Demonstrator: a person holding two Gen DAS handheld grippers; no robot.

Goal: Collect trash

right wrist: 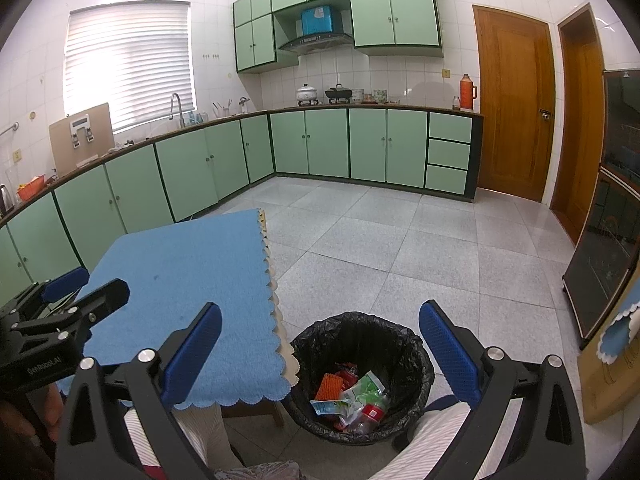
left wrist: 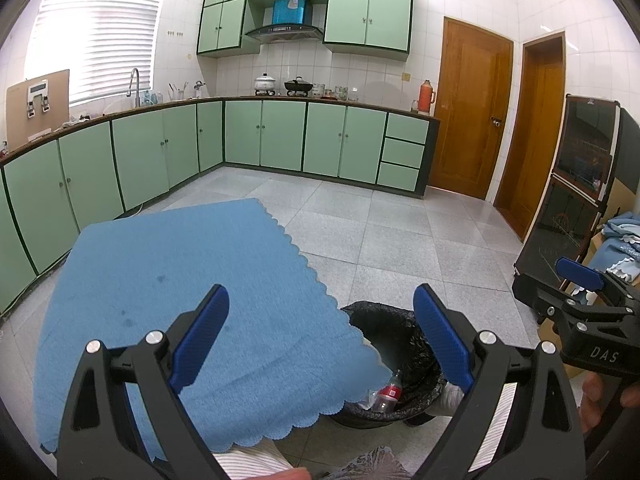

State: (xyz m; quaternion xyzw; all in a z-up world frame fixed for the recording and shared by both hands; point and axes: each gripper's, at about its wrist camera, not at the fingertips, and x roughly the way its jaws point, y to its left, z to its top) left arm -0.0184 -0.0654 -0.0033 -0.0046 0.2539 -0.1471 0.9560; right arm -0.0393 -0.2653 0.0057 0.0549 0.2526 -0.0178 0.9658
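Observation:
A round trash bin lined with a black bag stands on the floor by the table's right edge; it also shows in the left wrist view. Inside lie a plastic bottle with a red label, green wrappers and an orange wrapper. The bottle shows in the left wrist view too. My left gripper is open and empty above the blue tablecloth. My right gripper is open and empty above the bin.
The small table has a blue scalloped cloth. Green kitchen cabinets run along the left and far walls. A dark glass cabinet and a box with blue cloths stand at the right. Two wooden doors are at the back.

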